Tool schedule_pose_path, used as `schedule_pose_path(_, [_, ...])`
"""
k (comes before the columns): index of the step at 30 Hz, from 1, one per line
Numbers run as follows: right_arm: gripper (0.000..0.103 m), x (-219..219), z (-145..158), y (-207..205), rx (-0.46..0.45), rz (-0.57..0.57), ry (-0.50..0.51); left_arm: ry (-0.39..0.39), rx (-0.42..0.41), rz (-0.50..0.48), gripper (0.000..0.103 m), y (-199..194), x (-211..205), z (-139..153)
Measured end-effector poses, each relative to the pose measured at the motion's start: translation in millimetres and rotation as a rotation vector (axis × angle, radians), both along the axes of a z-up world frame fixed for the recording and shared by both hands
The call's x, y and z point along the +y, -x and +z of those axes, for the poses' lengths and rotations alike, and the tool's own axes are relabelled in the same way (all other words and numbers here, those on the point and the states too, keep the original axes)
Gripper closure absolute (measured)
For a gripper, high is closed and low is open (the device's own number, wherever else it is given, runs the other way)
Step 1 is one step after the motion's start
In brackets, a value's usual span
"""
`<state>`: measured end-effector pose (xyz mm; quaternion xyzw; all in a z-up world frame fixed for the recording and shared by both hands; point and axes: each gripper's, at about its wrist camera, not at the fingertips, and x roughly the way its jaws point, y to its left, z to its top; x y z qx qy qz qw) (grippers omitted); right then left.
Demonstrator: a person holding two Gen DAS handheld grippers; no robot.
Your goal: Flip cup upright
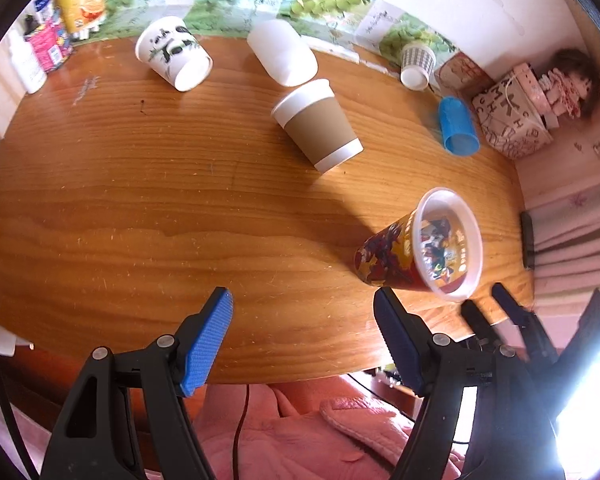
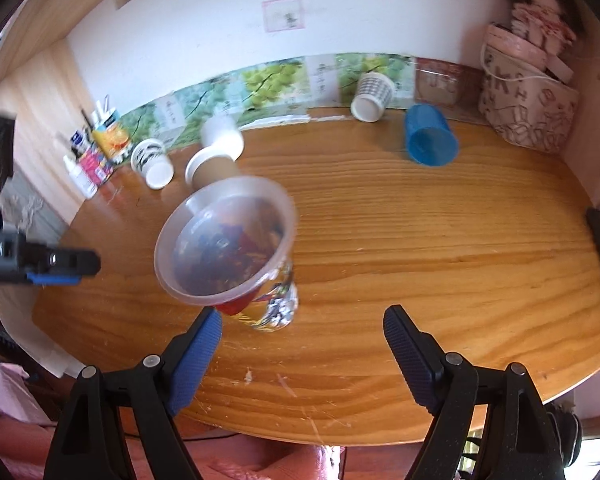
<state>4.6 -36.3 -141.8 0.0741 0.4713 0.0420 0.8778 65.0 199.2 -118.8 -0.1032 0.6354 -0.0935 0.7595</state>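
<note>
Clear plastic, printed all over in reds and yellows: that is the cartoon-print cup (image 1: 418,246) that matters, and it sits near the front edge of the wooden table (image 1: 140,200), tipped over and not upright. In the left wrist view it lies close to on its side, mouth turned toward the right and base toward the table's middle, so its long axis runs roughly across the front of the right gripper (image 2: 302,326). The right wrist view blurs it (the rim looms large and soft), and there it looks tilted with its mouth raised toward the camera, so I cannot say how much of its wall touches the wood.

The right gripper is plainly the nearer one. Its jaws are spread wide and hold nothing; the cup is just beyond its left finger, off-centre rather than between the pads. I would judge that it needs to shift leftward before closing across the body.

The left gripper (image 1: 302,312) also stands spread and empty, with the cup beyond its right finger.

Farther back lie a brown-sleeved paper cup (image 1: 318,124), a panda cup (image 1: 172,54) and a blue tumbler (image 1: 458,126).
</note>
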Motion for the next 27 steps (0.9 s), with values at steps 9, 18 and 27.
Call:
schedule_pose_path(9, [0.019, -40, 61, -7, 0.011, -0.035, -0.143, 0.02, -0.123, 0.054, 0.026, 9, -33, 38])
schedule_pose_path(18, [0.019, -47, 101, -1, -0.043, 0.001, -0.094, -0.01, -0.287, 0.092, 0.026, 24, -65, 83])
schedule_pose_path(27, [0.019, -57, 124, 20, -0.182, -0.024, -0.07, -0.161, -0.531, 0.152, 0.016, 48, -87, 125])
